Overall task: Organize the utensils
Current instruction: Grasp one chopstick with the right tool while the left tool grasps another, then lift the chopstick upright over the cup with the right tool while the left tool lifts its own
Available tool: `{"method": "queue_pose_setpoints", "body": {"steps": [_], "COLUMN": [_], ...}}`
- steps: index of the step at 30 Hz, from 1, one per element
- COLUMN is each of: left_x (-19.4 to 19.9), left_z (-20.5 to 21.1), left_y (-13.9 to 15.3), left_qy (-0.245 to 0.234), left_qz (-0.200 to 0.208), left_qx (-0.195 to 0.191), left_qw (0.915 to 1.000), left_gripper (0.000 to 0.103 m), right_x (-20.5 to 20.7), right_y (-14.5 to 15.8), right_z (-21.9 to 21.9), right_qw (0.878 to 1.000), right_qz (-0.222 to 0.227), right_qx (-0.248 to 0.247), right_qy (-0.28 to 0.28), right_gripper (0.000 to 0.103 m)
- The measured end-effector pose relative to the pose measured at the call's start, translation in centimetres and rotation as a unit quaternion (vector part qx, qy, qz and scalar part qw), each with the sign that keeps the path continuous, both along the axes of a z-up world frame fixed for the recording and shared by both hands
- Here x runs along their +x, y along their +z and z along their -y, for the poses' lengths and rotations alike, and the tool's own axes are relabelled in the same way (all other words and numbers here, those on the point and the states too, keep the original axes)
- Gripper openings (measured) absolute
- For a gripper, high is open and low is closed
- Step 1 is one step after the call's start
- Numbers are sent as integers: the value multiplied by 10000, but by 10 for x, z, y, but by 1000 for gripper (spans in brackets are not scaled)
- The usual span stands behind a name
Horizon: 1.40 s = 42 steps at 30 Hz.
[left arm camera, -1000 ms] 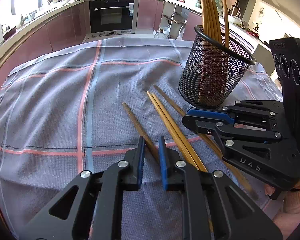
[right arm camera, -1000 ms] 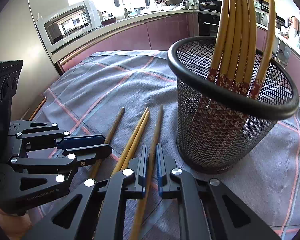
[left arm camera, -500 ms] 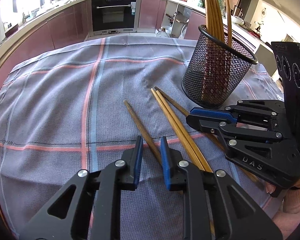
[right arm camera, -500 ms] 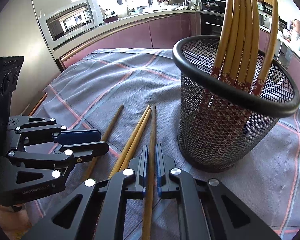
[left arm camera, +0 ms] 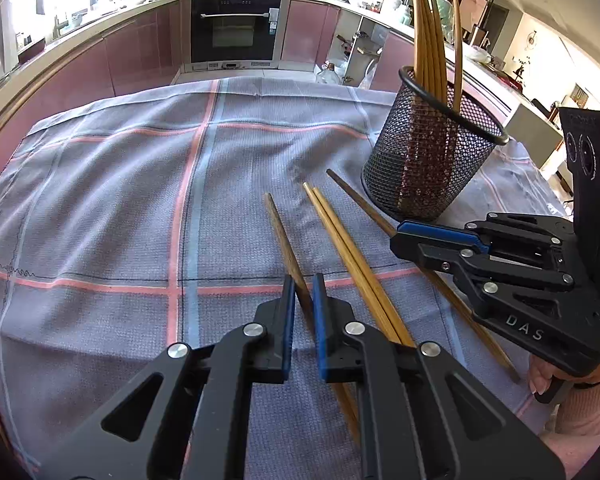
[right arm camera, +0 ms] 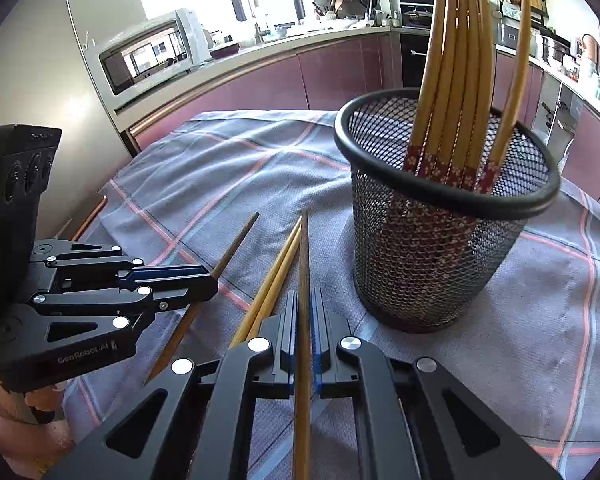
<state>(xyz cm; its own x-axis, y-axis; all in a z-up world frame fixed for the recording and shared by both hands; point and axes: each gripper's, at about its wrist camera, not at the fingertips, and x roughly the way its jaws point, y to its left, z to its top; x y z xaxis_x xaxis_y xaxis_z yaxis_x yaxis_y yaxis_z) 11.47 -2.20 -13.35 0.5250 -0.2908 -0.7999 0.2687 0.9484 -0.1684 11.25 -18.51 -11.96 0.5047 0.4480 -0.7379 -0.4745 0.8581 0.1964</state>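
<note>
- We see our left gripper (left arm camera: pixel 304 292) low over the checked cloth (left arm camera: pixel 120 200), its blue pads closing on a dark brown chopstick (left arm camera: pixel 282 232) that lies between them; the pads sit right against its sides.
- Our right gripper (right arm camera: pixel 305 304) has its jaws pressed together on another dark chopstick (right arm camera: pixel 304 248) — the stick runs straight out between the pads, its tip pointing away from the camera.
- Between those two sticks lies a pair of lighter chopsticks (left arm camera: pixel 340 232), side by side and touching each other, flat on the cloth.
- The black mesh cup (right arm camera: pixel 440 248) stands upright on the cloth, just right of the stick held by the right gripper; several light chopsticks (right arm camera: pixel 456 72) stand in it, their red patterned ends down inside the mesh.
- From the left camera the right gripper shows at the right edge, near the cup's base, with part of a hand (left arm camera: pixel 548 372) under it.
- Behind the table — a kitchen counter with a microwave (right arm camera: pixel 152 56) and an oven (left arm camera: pixel 236 28).
</note>
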Motion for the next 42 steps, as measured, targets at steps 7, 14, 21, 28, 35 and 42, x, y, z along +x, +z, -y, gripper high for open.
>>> {"method": "queue_pose_setpoints", "body": {"steps": [7, 14, 21, 28, 35, 42], "left_x": [-10, -22, -31, -38, -42, -47], "left_z": [-6, -9, -10, -8, -9, -7], "left_y": [15, 33, 48, 58, 67, 78], "left_qy": [4, -11, -31, -69, -88, -124], "left_qz": [171, 369, 522, 631, 751, 901], "left_qx": [-102, -211, -255, -299, -329, -377], "left_qw": [9998, 9991, 9983, 9975, 9966, 9951], "left_gripper": [9, 9, 8, 8, 7, 3], "right_x": [-9, -22, -31, -36, -39, -40], "right_y": [12, 28, 42, 54, 63, 72], "right_z": [8, 15, 22, 31, 38, 49], "right_qw": [9995, 9979, 9965, 9949, 9931, 9909], "right_qz": [94, 270, 451, 599, 752, 898], "right_qx": [288, 570, 692, 812, 902, 996], "right_qy": [56, 145, 134, 55, -40, -120], "right_gripper": [5, 5, 5, 5, 5, 5]}}
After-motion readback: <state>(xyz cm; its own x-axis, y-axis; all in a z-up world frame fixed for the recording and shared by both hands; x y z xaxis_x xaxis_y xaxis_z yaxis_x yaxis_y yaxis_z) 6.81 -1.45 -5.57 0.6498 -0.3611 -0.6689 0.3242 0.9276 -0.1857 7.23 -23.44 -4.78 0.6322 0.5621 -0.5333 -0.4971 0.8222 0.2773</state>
